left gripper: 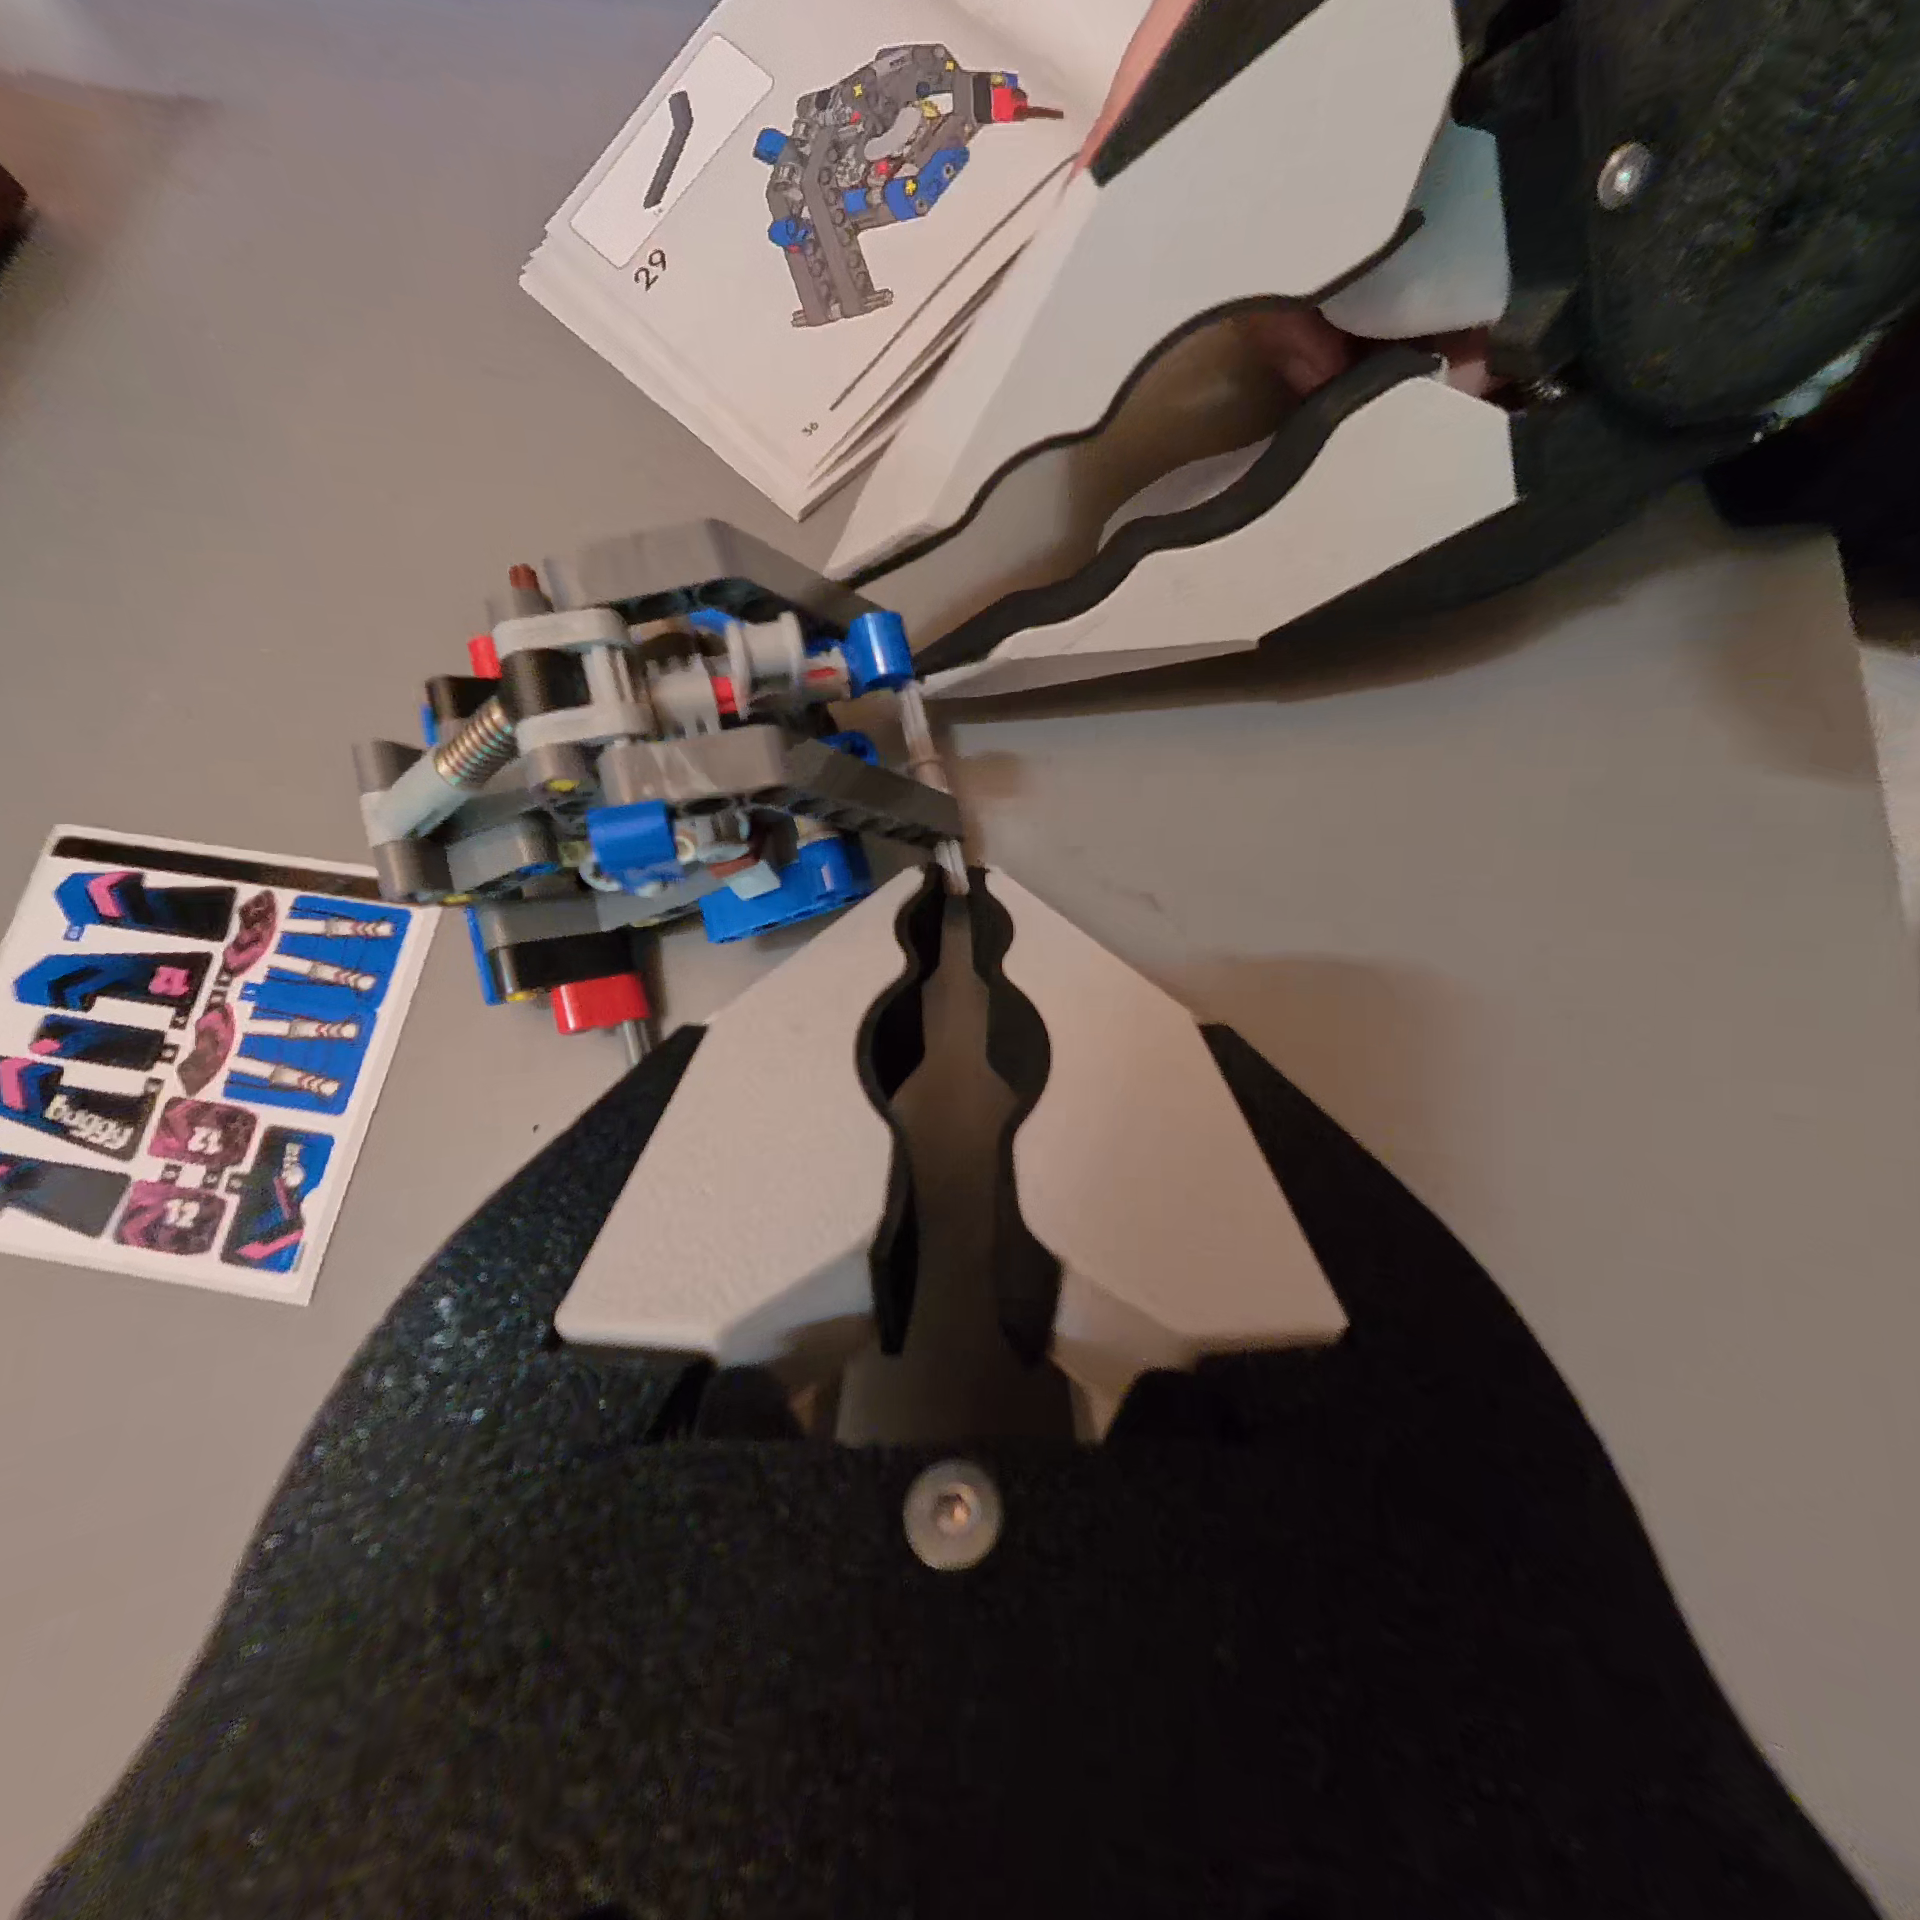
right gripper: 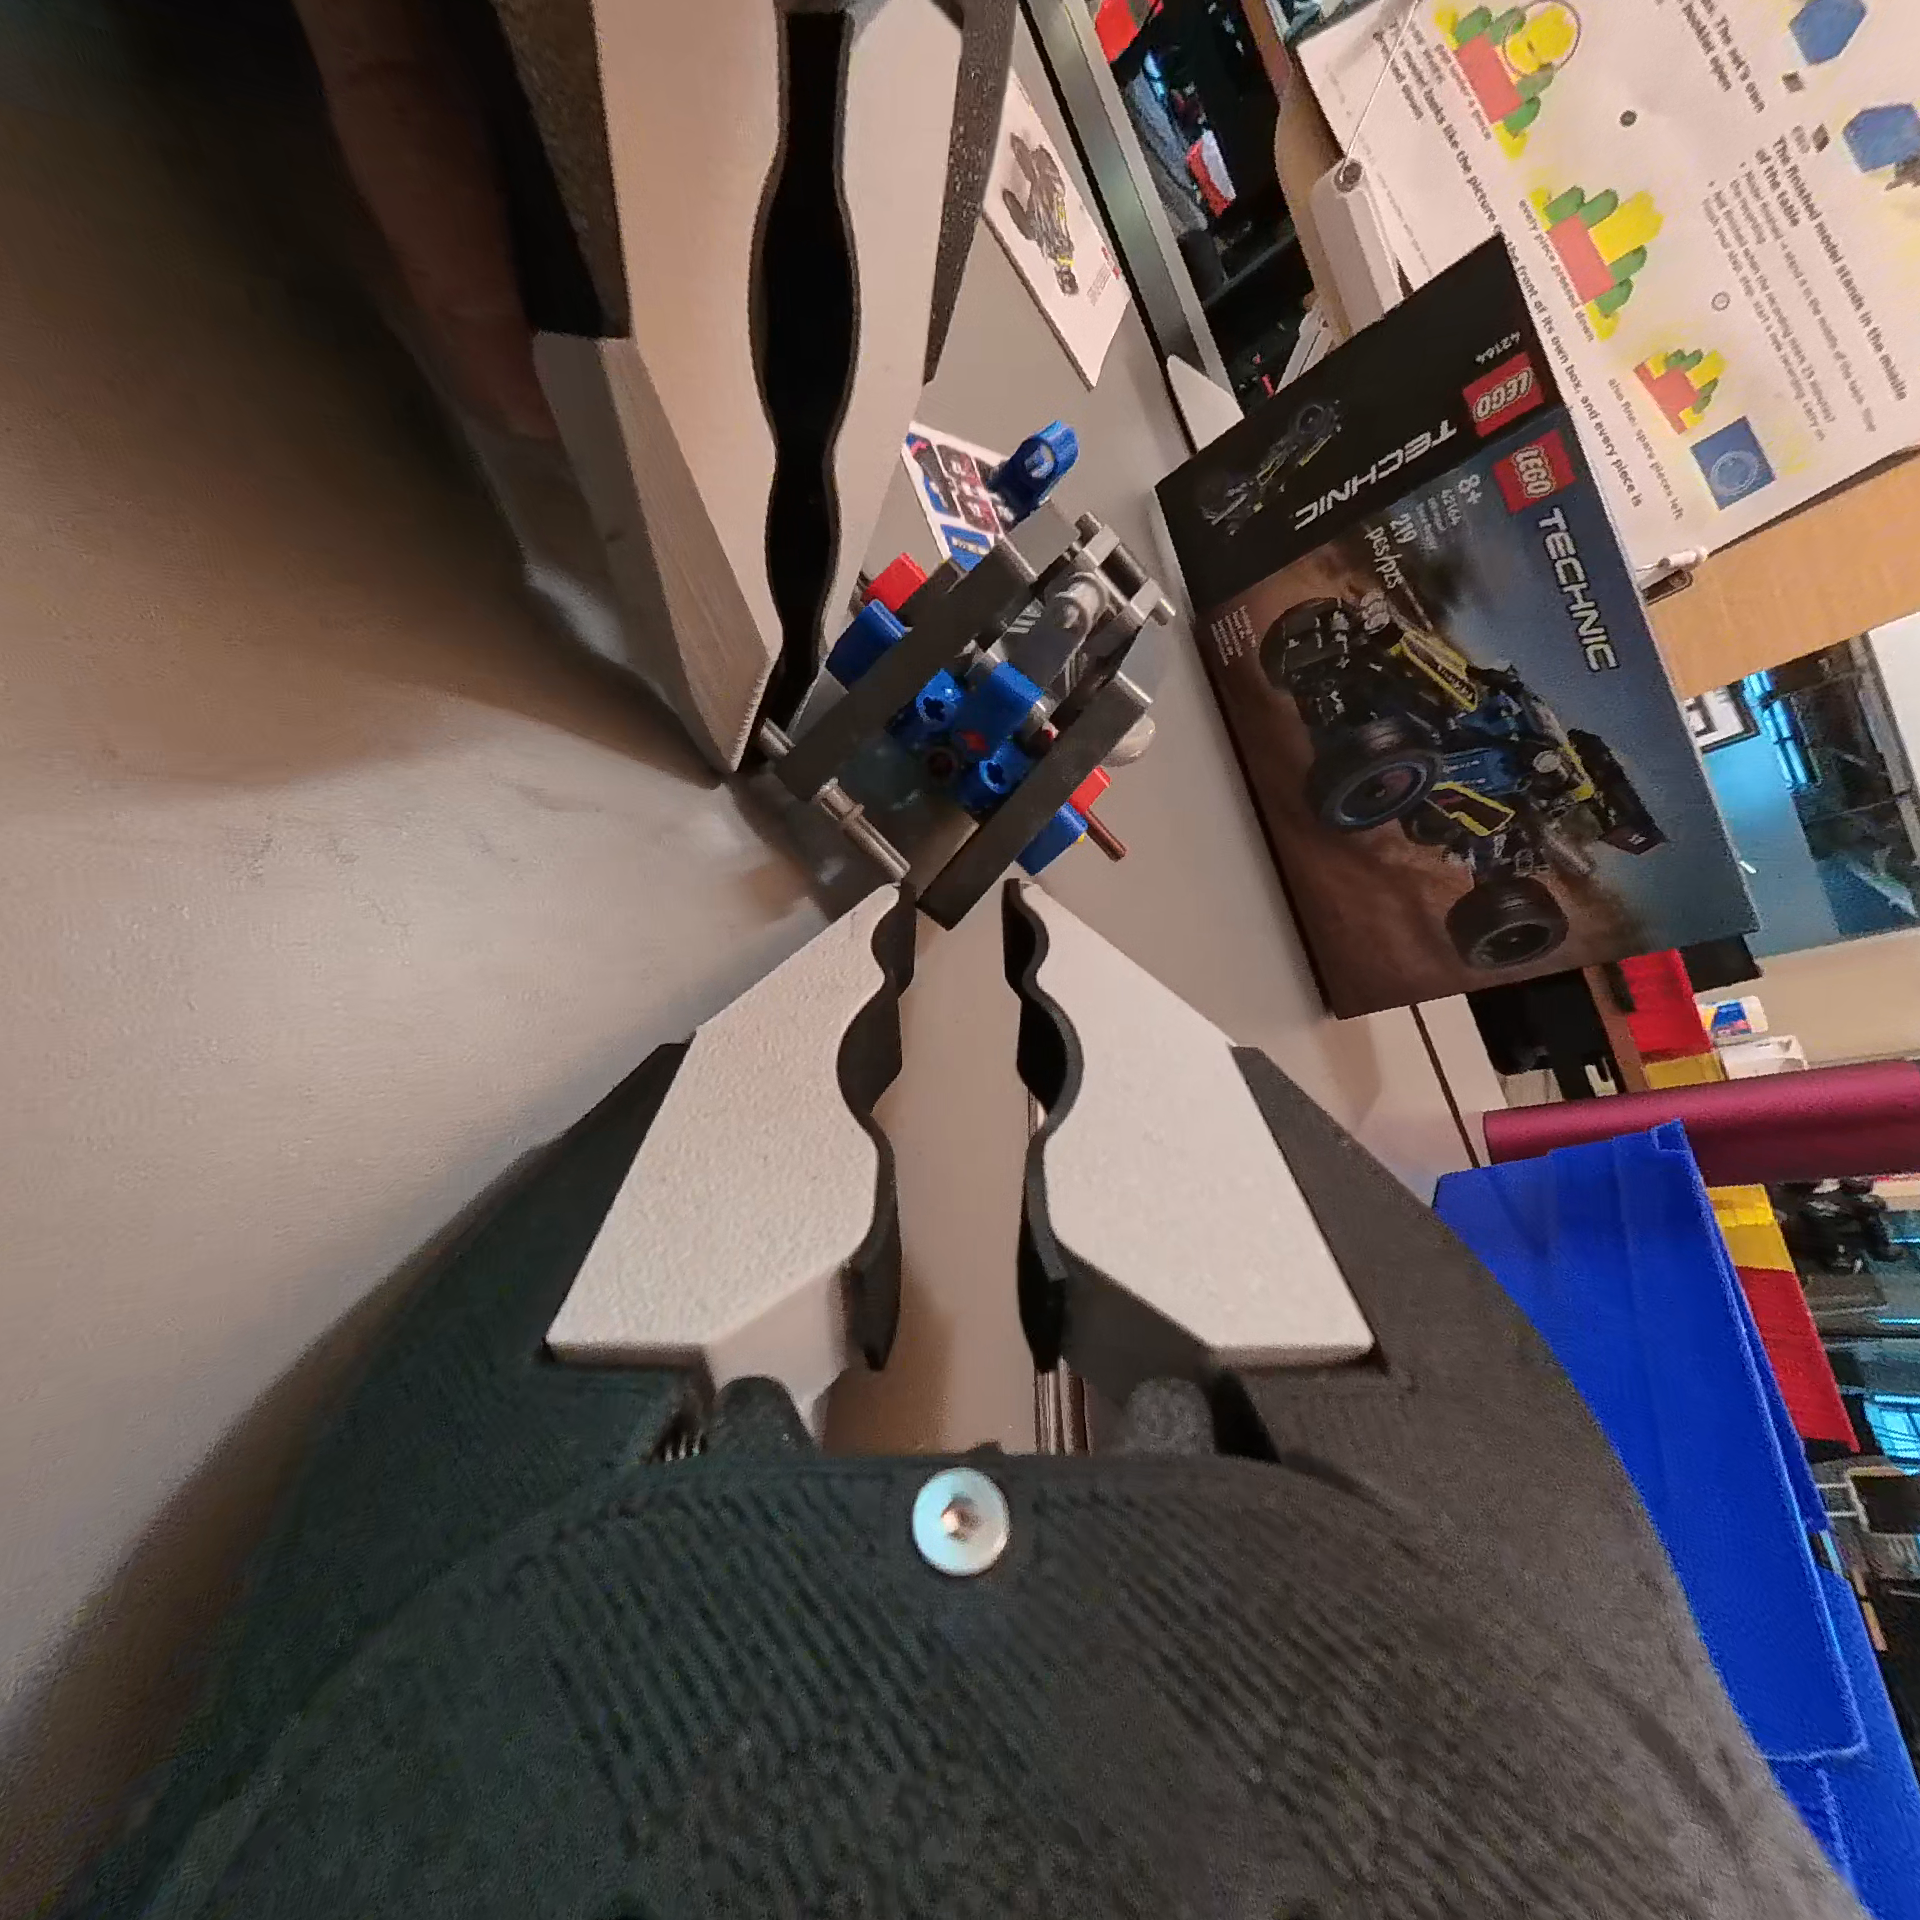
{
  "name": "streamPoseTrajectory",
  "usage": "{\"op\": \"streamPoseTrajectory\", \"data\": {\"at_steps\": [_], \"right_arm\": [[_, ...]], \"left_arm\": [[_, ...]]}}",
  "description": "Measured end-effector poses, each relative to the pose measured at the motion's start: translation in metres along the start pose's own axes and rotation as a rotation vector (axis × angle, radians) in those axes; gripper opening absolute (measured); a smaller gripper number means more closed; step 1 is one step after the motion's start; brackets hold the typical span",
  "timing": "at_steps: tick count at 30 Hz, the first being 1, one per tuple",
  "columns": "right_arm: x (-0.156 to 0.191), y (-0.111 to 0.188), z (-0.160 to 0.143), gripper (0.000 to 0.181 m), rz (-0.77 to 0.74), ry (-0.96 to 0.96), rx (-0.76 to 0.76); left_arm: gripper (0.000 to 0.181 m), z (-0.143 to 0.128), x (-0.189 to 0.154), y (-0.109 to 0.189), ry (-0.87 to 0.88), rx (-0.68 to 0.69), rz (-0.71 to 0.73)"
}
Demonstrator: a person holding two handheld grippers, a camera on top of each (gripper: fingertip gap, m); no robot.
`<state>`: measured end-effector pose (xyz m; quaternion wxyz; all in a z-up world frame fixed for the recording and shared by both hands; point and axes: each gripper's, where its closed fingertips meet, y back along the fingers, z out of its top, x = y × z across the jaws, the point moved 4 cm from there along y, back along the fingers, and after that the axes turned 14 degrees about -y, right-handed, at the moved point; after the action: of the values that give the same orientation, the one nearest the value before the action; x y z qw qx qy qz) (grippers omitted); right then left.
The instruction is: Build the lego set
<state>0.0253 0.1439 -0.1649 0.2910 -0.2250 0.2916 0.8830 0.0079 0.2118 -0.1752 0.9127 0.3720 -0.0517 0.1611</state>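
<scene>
— Where is the lego model (left gripper: 665,769)?
— On the bench (left gripper: 1455,935), between the two claws.
— And the booklet (left gripper: 831,260)?
— Behind the model, flat on the bench.
— The sticker sheet (left gripper: 187,1060)?
— Left of the model. The box (right gripper: 1455,665) stands past the model, near the bench's edge.

You work at a plain grey table (left gripper: 1455,935). Behind it you have cluttered shelving (right gripper: 1195,156), a board carrying a printed poster (right gripper: 1662,208), and a blue plastic bin (right gripper: 1621,1403).
</scene>
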Motion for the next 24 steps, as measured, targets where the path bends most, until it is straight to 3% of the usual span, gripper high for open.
{"op": "streamPoseTrajectory", "data": {"at_steps": [12,17,24], "right_arm": [[-0.001,0.034,0.035,0.009,0.084,-0.089,-0.386],[-0.013,0.037,0.022,0.016,0.099,-0.135,-0.333],[-0.020,0.036,0.026,0.017,0.181,-0.253,-0.349]], "left_arm": [[0.001,0.013,-0.008,0.038,0.073,-0.267,0.001],[0.001,0.022,-0.006,0.045,0.232,-0.369,-0.042],[0.001,0.020,0.002,0.054,0.371,-0.436,-0.116]]}}
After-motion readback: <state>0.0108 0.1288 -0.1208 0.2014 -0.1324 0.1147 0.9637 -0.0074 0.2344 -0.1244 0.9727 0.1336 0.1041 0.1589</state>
